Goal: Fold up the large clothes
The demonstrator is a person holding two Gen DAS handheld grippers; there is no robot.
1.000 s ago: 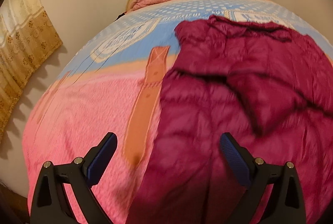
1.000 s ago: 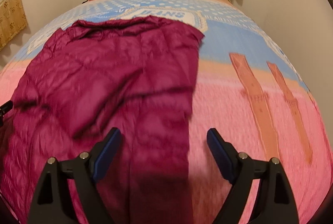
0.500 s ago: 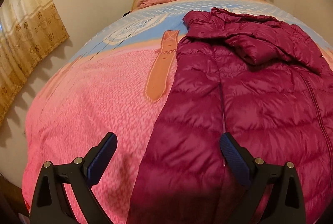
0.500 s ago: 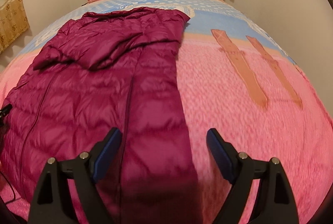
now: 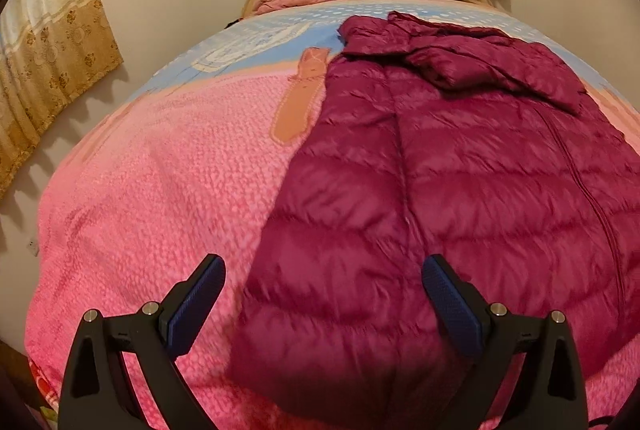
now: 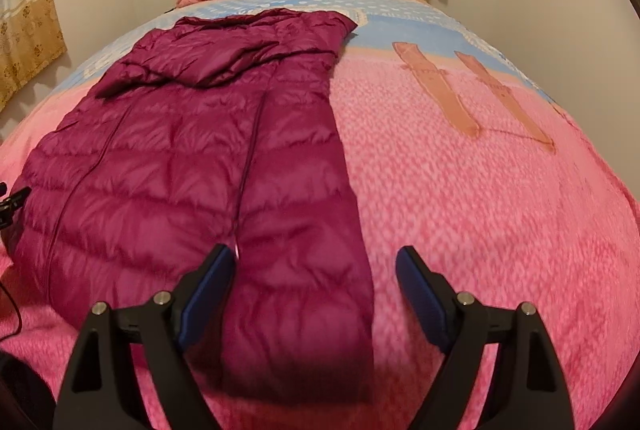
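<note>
The big dark red puffy coat [image 5: 460, 198] lies flat on the pink and blue bed cover [image 5: 160, 190], with its sleeves tucked in and its hood flopped down at the far end. The left gripper [image 5: 322, 300] stands wide over the coat's near left corner, and the right gripper [image 6: 316, 288], its jaws just now closing a bit, is wide too over the near right corner; both hold nothing. The coat looks shiny and slippery, so it may slide out or puff open when lifted, and the print on the cover is too blurry to read.
</note>
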